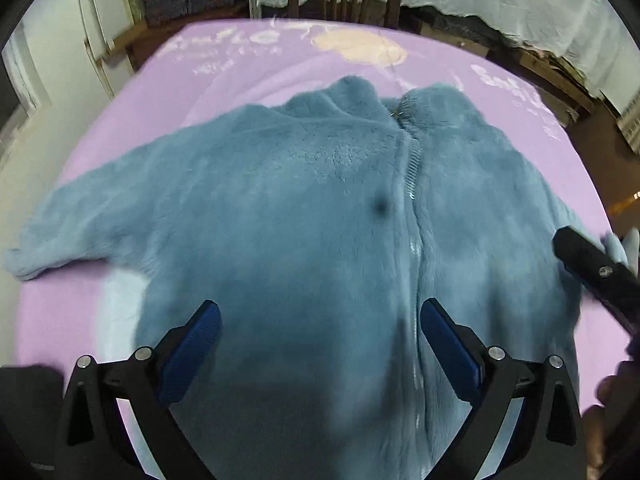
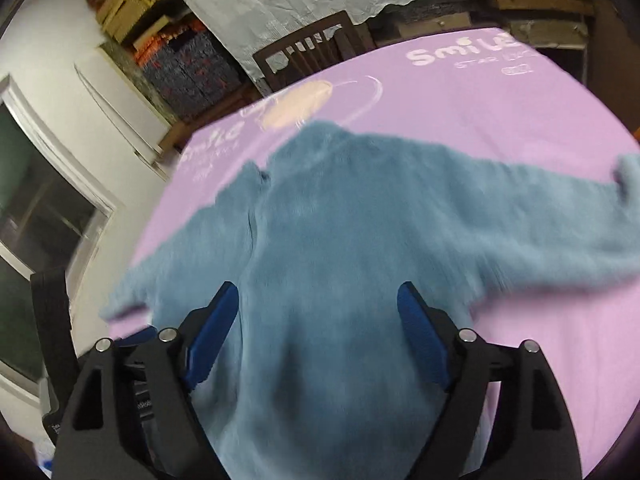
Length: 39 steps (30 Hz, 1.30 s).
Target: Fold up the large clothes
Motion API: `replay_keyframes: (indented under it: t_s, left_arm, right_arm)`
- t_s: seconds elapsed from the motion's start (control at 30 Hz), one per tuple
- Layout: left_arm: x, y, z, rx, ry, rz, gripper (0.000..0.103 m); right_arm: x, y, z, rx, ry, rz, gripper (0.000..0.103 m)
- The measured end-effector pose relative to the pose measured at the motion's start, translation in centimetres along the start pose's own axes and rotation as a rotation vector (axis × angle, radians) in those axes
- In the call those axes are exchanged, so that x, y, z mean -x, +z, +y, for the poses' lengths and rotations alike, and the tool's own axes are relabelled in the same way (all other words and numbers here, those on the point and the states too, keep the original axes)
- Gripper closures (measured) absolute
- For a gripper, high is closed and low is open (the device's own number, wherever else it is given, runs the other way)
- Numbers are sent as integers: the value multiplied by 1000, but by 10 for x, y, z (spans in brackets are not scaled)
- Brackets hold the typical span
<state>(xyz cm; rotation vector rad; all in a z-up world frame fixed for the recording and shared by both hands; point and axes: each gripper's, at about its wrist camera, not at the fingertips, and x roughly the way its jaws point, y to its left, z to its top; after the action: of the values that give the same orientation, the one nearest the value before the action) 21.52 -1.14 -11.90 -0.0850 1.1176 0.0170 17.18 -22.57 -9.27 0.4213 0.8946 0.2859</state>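
Jacket (image 1: 304, 216), blue and fluffy, spread flat on the purple sheet (image 1: 132, 120).
Both my grippers, left (image 1: 320, 316) and right (image 2: 318, 300), hover above it, jaws spread, pinching nothing.

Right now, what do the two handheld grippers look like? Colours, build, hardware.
The left gripper and right gripper match: matte black angular finger arms, each tipped with a long flat blue pad, silver round pivot bolts at the linkage joints. Small white lettering, unreadable, sits on the right gripper's body. No cables visible.
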Motion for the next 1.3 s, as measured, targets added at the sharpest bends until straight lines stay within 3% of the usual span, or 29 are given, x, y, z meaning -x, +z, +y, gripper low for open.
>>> replay_keyframes:
  t_s: [0.1, 0.2, 0.27, 0.37, 0.4, 0.47, 0.53, 0.6, 0.67, 0.83, 1.0, 1.07, 1.1, 1.17, 1.3]
  left_arm:
    - [-20, 5, 6, 39, 64, -24, 3]
    - [-18, 1, 0, 15, 96, -106, 3]
    - [-17, -2, 0, 8, 91, -124, 3]
    - [-15, -8, 3, 12, 70, -137, 3]
    - [-15, -8, 2, 14, 72, -140, 3]
    - [-14, -9, 2, 16, 82, -146, 3]
    - [-14, -11, 0, 22, 89, -156, 3]
    - [-15, -11, 1, 26, 87, -158, 3]
    - [-16, -11, 1, 27, 87, -160, 3]
    - [-16, -11, 0, 30, 89, -160, 3]
    - [-16, -11, 0, 30, 90, -162, 3]
    - [-16, -11, 0, 30, 92, -164, 3]
    - [-16, -10, 1, 30, 92, -163, 3]
    - [-15, -9, 2, 26, 87, -157, 3]
    - [-9, -4, 13, 50, 72, -152, 3]
  right_arm:
    - [-24, 9, -22, -50, -83, 24, 23]
    - [-19, 7, -45, -99, 10, 19, 25]
    - [9, 6, -58, -117, 12, -37, 25]
    - [70, 0, -96, -157, -143, -208, 25]
    - [95, -5, -121, -220, -205, -268, 25]
    - [121, -14, -158, -345, -244, -312, 25]
    - [140, -24, -204, -515, -240, -325, 34]
    - [144, -26, -225, -597, -221, -325, 42]
    - [145, -26, -242, -652, -222, -341, 42]
    - [133, -10, -258, -697, -230, -349, 47]
    - [126, -1, -259, -643, -295, -348, 50]
    - [121, 1, -253, -610, -408, -346, 78]
    - [118, 3, -253, -599, -456, -334, 97]
    - [121, 0, -256, -604, -444, -347, 97]
    - [161, -14, -236, -543, -462, -479, 97]
